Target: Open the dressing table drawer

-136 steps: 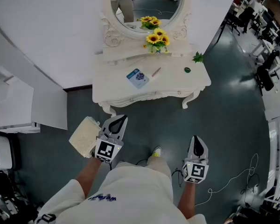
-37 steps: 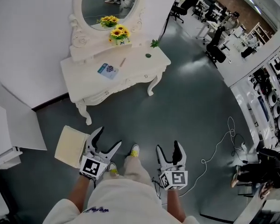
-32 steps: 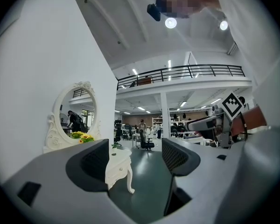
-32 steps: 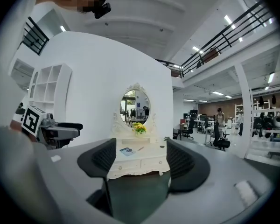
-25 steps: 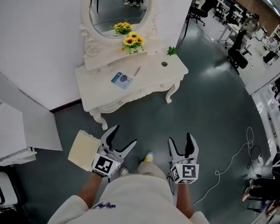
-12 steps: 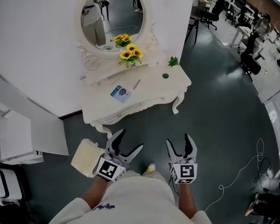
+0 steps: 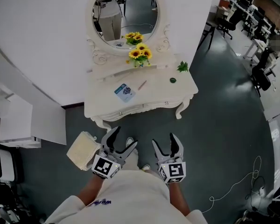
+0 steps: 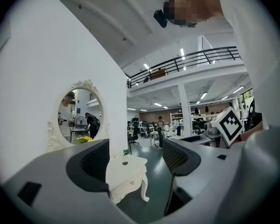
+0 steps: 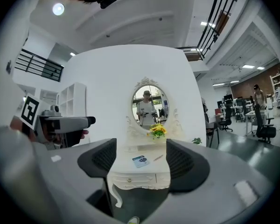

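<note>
Left tongs (image 7: 123, 138) and right tongs (image 7: 164, 142) hover open before the dressing table (image 7: 159, 90).

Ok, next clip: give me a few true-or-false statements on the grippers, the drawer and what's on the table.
1. The left gripper and the right gripper are both open and empty. True.
2. The drawer is pulled out. False: its front sits flush with the table, so it is shut.
3. A blue booklet lies on the table. True.
4. The right gripper touches the drawer knob. False: it is held short of the table, with bare floor between them.
5. Sunflowers stand in front of the mirror. True.
</note>
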A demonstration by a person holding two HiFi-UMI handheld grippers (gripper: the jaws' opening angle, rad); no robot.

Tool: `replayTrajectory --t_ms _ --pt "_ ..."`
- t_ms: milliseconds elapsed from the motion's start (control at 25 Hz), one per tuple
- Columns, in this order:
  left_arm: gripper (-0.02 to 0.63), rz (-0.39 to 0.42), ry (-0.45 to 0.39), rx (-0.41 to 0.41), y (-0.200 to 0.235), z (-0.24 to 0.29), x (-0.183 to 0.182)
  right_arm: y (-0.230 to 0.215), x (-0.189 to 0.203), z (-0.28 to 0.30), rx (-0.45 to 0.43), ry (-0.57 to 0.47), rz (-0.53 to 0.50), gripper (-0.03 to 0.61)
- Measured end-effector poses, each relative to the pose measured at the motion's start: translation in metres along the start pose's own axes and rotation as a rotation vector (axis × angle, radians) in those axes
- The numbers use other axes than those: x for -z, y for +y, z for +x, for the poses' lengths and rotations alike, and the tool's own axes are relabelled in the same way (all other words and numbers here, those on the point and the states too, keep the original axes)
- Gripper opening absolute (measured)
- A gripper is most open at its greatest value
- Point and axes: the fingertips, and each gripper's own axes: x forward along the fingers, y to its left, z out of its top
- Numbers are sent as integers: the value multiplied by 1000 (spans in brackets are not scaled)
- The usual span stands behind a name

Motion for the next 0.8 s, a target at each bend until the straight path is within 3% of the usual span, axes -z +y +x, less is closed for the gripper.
replayTrajectory --t_ms 320,800 --pt "348 -39 -29 -106 64 20 3 -19 -2 45 -20 21 6 328" --pt "347 -26 4 -172 174 60 9 1 -6 169 -126 87 -56 328"
